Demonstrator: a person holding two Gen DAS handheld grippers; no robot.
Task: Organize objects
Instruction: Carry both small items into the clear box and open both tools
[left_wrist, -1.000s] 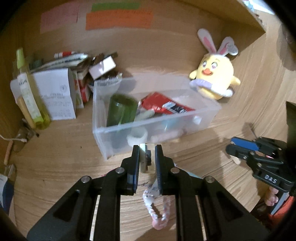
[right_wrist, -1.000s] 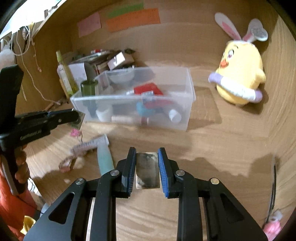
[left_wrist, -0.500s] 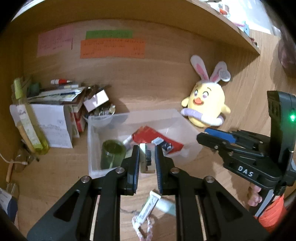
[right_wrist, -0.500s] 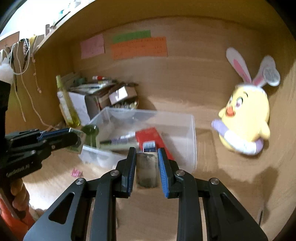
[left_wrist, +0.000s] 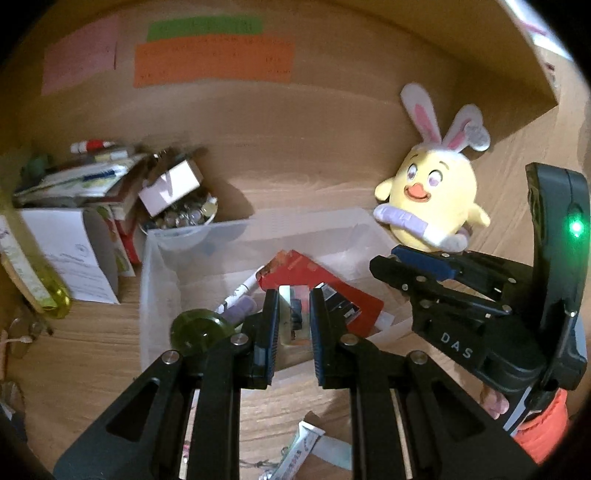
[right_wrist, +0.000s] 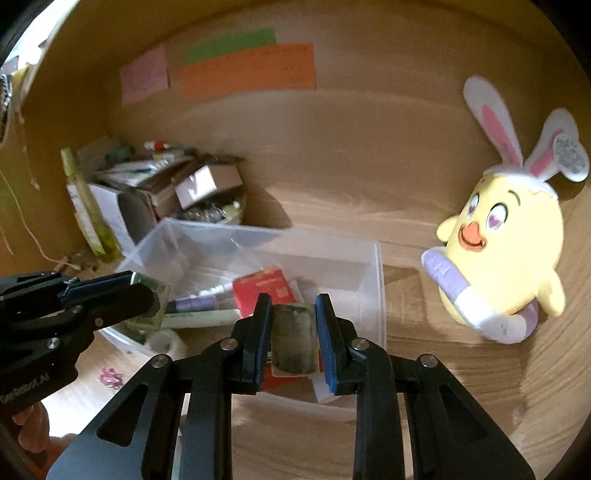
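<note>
Left wrist view: left hand-held gripper (left_wrist: 291, 319) clamped on a small pale packet (left_wrist: 291, 314) above the clear bin (left_wrist: 159, 280). Right wrist view: right hand-held gripper (right_wrist: 291, 334) clamped on a dark-faced block (right_wrist: 294, 341) over the bin's near wall; plush chick (right_wrist: 506, 251) on the bench (right_wrist: 443, 406) just beside it.

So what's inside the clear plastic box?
Inside the clear plastic box lie a red flat packet, a purple-capped marker pen and a dark green round jar. The tools cover the box's near part, so anything lying there is hidden.
</note>
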